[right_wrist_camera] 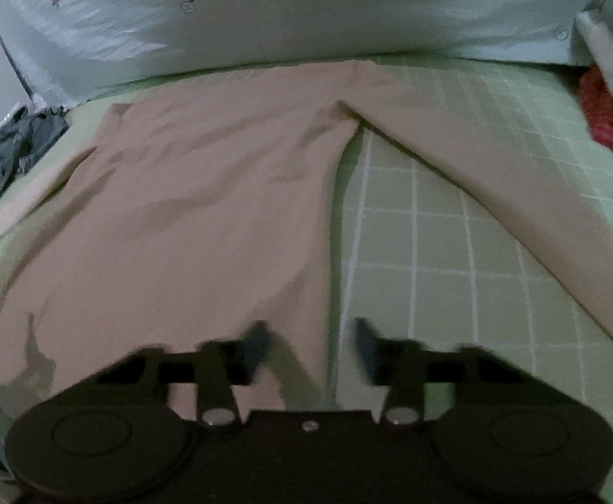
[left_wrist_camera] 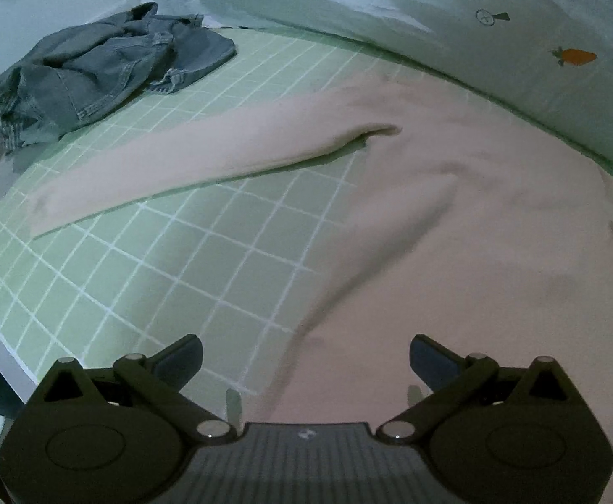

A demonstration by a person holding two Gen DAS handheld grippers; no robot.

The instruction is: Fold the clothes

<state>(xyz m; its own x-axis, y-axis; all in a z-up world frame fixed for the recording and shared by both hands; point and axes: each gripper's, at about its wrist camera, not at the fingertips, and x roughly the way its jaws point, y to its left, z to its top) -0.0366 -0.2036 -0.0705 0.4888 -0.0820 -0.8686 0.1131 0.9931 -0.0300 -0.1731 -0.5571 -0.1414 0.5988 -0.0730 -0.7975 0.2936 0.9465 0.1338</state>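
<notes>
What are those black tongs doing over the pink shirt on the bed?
A person holds tongs in each hand to fold clothes. The pink long-sleeved shirt lies spread flat on the green checked sheet, with its sleeves out to both sides. The left tongs and the right tongs are both open above its near edge and hold nothing. No fold is made yet. A crumpled denim garment lies at the far corner.

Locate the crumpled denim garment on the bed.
The denim garment lies bunched at the far left corner of the green checked sheet in the left wrist view, just beyond the pink top's outstretched sleeve.
</notes>
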